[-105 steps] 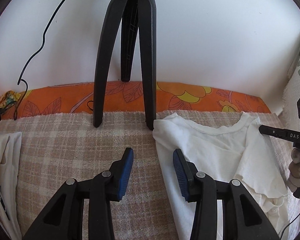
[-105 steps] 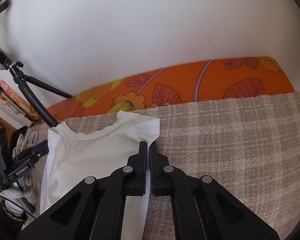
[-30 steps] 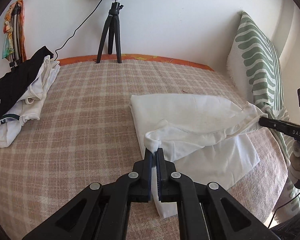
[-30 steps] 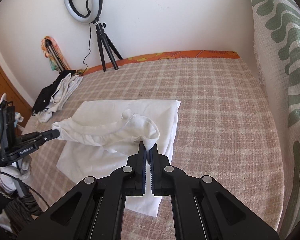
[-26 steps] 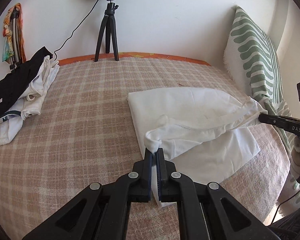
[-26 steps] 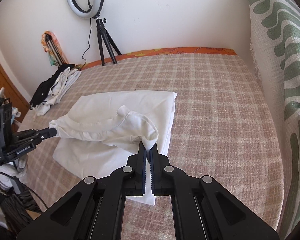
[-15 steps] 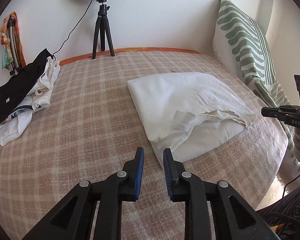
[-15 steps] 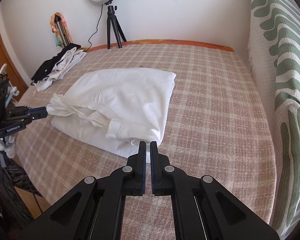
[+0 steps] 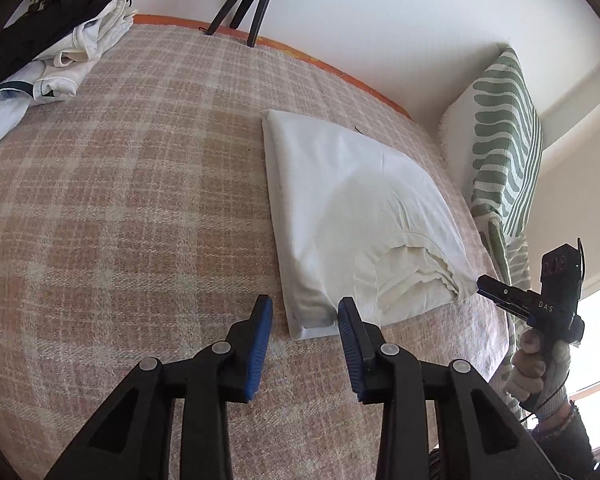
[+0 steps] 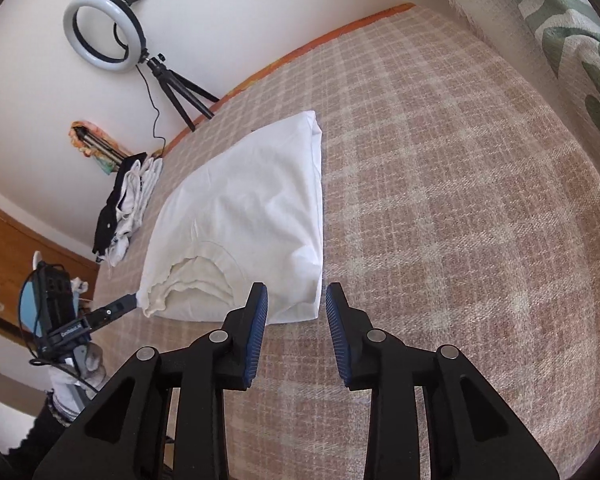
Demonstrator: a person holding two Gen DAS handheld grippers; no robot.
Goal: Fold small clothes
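white shirt (image 9: pixel 352 216) lies folded on the plaid blanket (image 9: pixel 120 220), neckline edge nearest both grippers; left gripper (image 9: pixel 305 316) narrowly parted, empty; right gripper (image 10: pixel 296 304) opening, empty; next, pinch both near corners evenly, fold away

"DAS" on right tongs (image 9: pixel 485 282), other lettering unreadable

Left gripper (image 9: pixel 305 306) pitched downward, jaws parted and empty, right gripper (image 10: pixel 296 294) pitched downward likewise, jaws opening, nothing between them
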